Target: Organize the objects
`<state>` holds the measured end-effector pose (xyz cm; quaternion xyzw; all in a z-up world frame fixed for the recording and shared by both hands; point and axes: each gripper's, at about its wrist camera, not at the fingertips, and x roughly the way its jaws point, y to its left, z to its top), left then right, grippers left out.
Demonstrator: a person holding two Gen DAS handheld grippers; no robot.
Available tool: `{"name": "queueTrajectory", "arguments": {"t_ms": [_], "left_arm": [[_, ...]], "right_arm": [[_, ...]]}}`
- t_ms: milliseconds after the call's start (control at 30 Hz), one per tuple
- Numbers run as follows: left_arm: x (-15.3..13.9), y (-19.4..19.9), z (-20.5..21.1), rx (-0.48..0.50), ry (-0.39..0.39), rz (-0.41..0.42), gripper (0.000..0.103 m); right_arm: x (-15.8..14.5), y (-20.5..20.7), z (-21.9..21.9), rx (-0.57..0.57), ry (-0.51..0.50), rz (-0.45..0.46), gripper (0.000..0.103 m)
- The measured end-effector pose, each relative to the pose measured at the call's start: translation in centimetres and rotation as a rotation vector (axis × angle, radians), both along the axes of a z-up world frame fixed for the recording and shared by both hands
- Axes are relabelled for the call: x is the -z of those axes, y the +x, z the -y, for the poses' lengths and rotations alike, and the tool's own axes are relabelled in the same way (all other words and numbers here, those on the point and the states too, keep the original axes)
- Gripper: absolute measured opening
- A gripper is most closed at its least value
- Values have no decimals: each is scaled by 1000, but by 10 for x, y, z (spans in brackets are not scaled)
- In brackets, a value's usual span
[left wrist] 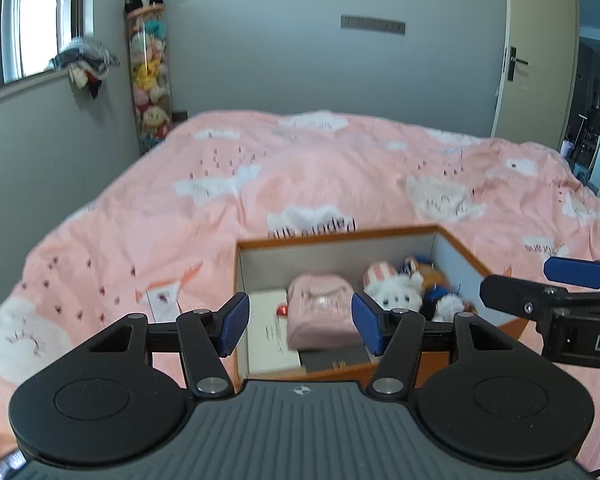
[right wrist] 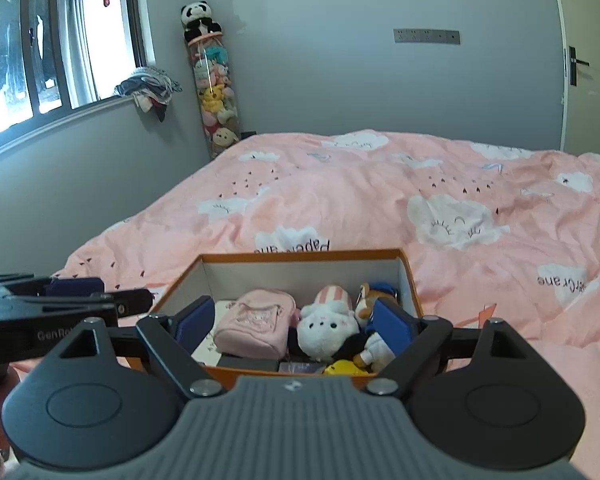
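Note:
An orange box (left wrist: 340, 236) (right wrist: 300, 255) with white walls sits open on the pink bedspread. Inside lie a pink pouch (left wrist: 320, 312) (right wrist: 252, 322), a white plush bunny in a striped hat (left wrist: 396, 292) (right wrist: 328, 330), an orange and blue plush (right wrist: 370, 296), a yellow toy (right wrist: 342, 368) and a white card (left wrist: 272, 340). My left gripper (left wrist: 300, 326) (right wrist: 80, 294) hovers at the box's near left side, open, nothing between its blue pads. My right gripper (right wrist: 296, 326) (left wrist: 540, 284) stands open over the near edge, empty too.
The pink cloud-print bedspread (left wrist: 300, 168) stretches far behind the box. A tall clear tube of plush toys (left wrist: 150, 80), topped by a panda, stands in the corner. Clothes (left wrist: 86, 62) are piled on the window sill at left. A door (left wrist: 536, 60) is at right.

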<state>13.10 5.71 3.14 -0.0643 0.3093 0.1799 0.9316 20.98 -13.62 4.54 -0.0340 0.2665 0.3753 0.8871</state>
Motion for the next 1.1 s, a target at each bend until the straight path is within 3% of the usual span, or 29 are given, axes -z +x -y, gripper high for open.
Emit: {"name": "queueTrajectory", "arguments": {"t_ms": [433, 1100], "left_arm": [[52, 17, -3, -11, -33, -111, 68], [57, 18, -2, 3, -15, -96, 68]], "right_arm": [[51, 22, -20, 0, -101, -55, 88], [72, 34, -23, 9, -146, -53, 88]]}}
